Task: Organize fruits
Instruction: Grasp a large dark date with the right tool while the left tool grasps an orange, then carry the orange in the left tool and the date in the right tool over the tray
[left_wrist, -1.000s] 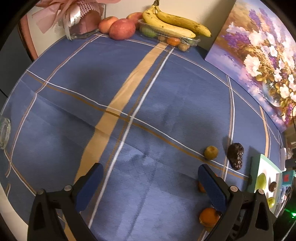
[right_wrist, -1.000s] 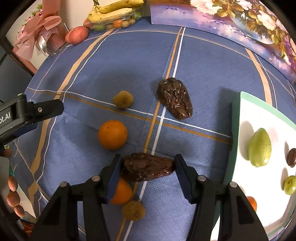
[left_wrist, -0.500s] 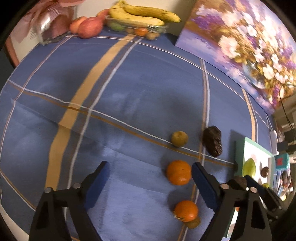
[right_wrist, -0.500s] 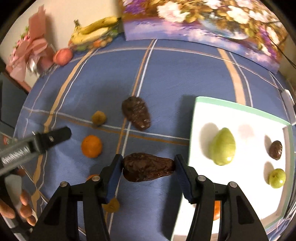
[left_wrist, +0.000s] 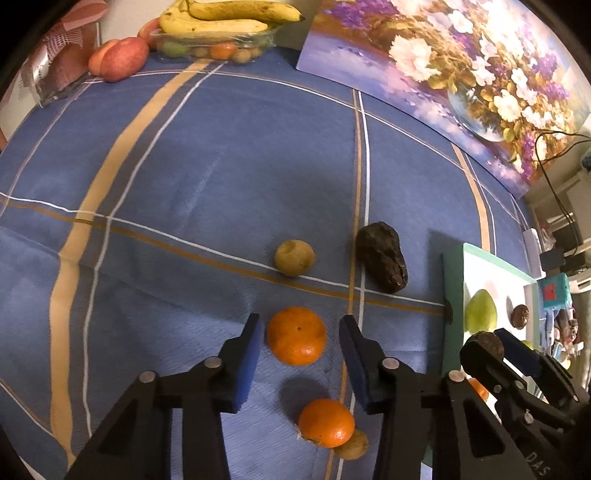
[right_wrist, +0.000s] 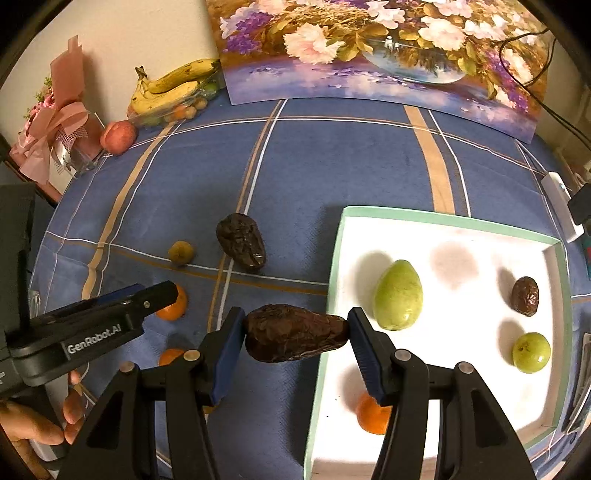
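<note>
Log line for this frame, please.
right gripper: shut on wrinkled dark fruit, near white tray edge | left gripper: open, straddling orange

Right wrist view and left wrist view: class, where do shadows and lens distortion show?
Right wrist view: soft grey shadows sit left of the fruits on the white tray, and the painting bows. Left wrist view: tablecloth stripes curve; corners are black.

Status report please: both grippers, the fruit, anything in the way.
Right gripper shut on wrinkled dark-brown fruit, beside white green-rimmed tray. Left gripper open around orange tangerine. No obstruction visible.
</note>
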